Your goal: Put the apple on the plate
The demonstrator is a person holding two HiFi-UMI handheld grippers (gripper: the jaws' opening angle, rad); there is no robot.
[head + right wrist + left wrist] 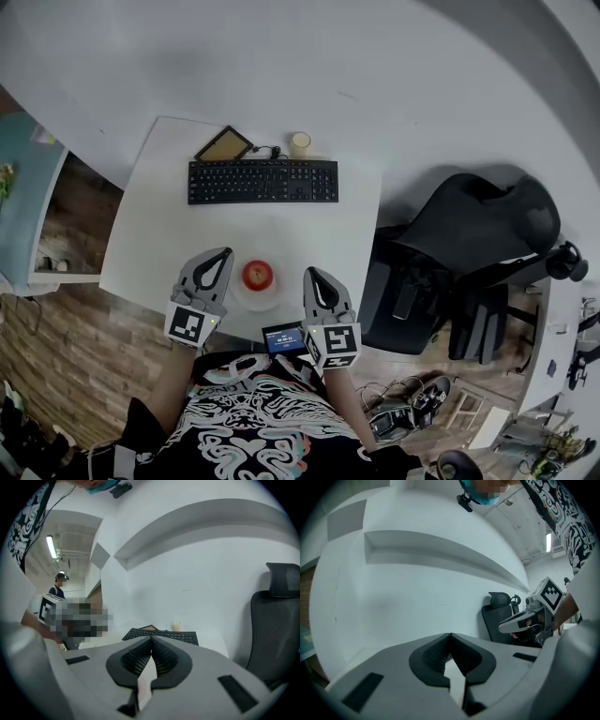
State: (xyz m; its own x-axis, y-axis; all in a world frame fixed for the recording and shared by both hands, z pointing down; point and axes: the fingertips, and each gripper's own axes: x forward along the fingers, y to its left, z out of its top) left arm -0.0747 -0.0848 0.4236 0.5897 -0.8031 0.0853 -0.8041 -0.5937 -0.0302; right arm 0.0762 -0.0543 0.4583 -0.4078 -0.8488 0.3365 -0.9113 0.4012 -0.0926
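Apple on plate, flanked by two grippers.
The apple (257, 275) rested on the plate (259, 303) at the table's (178, 239) near edge, between the left gripper (224, 252) and right gripper (310, 273); both had jaws together, gripping nothing. A keyboard (262, 181) lay beyond.

- White table (159, 225), centre of the head view, on a wood floor (56, 328).
- Black keyboard (262, 181) across the table's upper part, parallel to the far edge.
- Brown flat pad (224, 145), tilted, just above the keyboard's left half.
- Pale cup (299, 142) right of the pad, upright.
- White plate (261, 302) near the lower edge.
- Small screen device (283, 338) at the lower edge; can't tell if it rests on the table.
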